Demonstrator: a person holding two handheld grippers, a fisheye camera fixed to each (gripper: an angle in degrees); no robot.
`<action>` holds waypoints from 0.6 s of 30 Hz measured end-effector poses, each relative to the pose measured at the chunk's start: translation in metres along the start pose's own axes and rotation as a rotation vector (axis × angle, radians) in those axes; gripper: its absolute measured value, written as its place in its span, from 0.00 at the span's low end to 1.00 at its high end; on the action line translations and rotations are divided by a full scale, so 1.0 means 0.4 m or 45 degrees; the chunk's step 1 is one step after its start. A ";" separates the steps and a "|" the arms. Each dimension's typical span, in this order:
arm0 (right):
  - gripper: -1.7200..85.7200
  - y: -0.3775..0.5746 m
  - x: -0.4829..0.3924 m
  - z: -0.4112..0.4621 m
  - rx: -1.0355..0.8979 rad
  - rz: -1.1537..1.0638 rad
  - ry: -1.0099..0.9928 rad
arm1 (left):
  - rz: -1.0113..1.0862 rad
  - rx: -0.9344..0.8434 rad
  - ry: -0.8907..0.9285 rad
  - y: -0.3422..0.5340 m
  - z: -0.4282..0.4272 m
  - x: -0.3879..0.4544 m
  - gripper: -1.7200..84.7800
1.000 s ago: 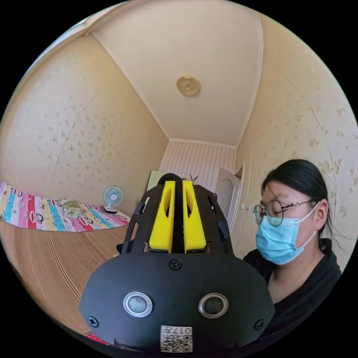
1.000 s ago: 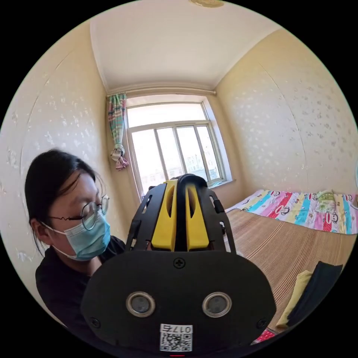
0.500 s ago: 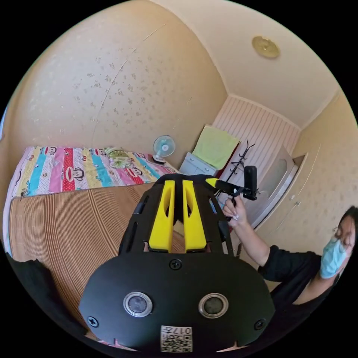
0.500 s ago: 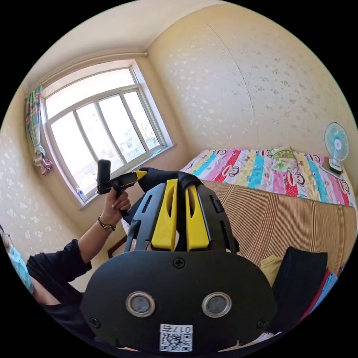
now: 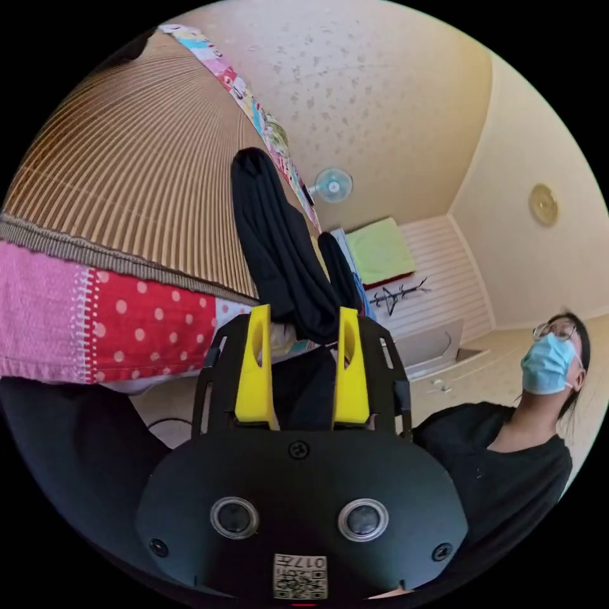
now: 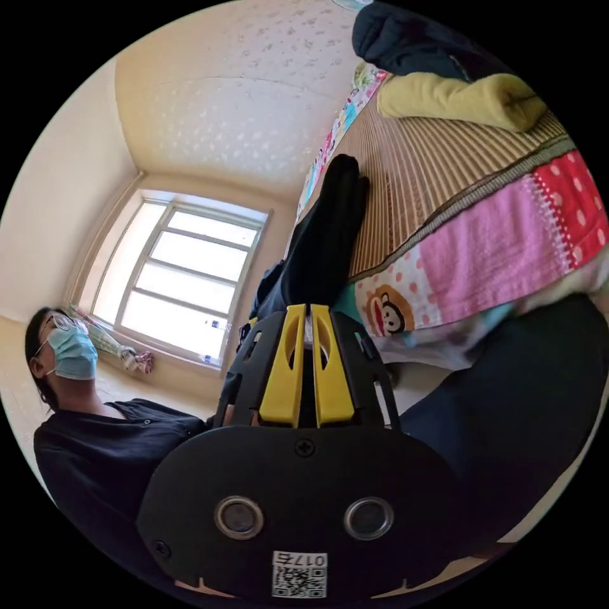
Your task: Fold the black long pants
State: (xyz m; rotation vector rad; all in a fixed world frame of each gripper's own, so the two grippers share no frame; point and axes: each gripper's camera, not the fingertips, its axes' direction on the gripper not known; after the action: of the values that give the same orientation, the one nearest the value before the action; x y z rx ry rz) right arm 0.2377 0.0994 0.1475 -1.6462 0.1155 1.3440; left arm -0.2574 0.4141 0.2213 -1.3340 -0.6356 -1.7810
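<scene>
at frame centre, left gripper view: left gripper (image 5: 303, 317), jaws spread wide, black long pants (image 5: 279, 247) hanging between them, no clamping visible.
at frame centre, right gripper view: right gripper (image 6: 304, 314), jaws nearly together, black long pants (image 6: 327, 235) pinched between them.
pants location: draped over the edge of the striped mat (image 5: 139, 177).
upper right, right gripper view: yellow garment (image 6: 457, 101).

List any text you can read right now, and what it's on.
Left tool, sticker on its body: code square and short print, too small to read.
Right tool, sticker on its body: likewise too small to read.
Patterned bedsheet: cartoon pictures, no words.
</scene>
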 end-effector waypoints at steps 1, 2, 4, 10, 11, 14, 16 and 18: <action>0.09 -0.041 -0.026 0.003 -0.005 -0.043 0.043 | 0.008 0.021 -0.005 -0.044 0.000 -0.006 0.20; 0.10 -0.067 -0.041 0.009 -0.017 -0.063 0.071 | 0.016 0.003 -0.054 -0.093 0.012 -0.003 0.22; 0.17 -0.143 -0.074 0.043 -0.074 -0.098 0.146 | 0.042 -0.037 -0.171 -0.166 0.039 0.014 0.26; 0.29 -0.316 -0.039 0.274 -0.340 -0.093 0.267 | 0.081 -0.116 -0.472 -0.311 0.142 0.023 0.33; 0.29 -0.317 -0.024 0.303 -0.384 -0.069 0.254 | 0.062 -0.142 -0.470 -0.319 0.155 0.013 0.31; 0.25 -0.283 -0.031 0.342 -0.290 -0.056 0.327 | -0.017 -0.245 -0.387 -0.310 0.191 -0.036 0.23; 0.21 -0.255 -0.025 0.373 -0.338 -0.014 0.205 | -0.053 -0.182 -0.354 -0.281 0.179 -0.055 0.21; 0.18 -0.204 -0.001 0.396 -0.373 0.077 -0.115 | -0.061 -0.173 -0.365 -0.257 0.163 -0.062 0.19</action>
State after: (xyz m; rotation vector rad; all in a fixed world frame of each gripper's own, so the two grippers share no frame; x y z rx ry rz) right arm 0.1757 0.2542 0.2099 -1.8317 -0.0907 1.5357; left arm -0.3048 0.5288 0.2257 -1.6996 -0.7152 -1.7101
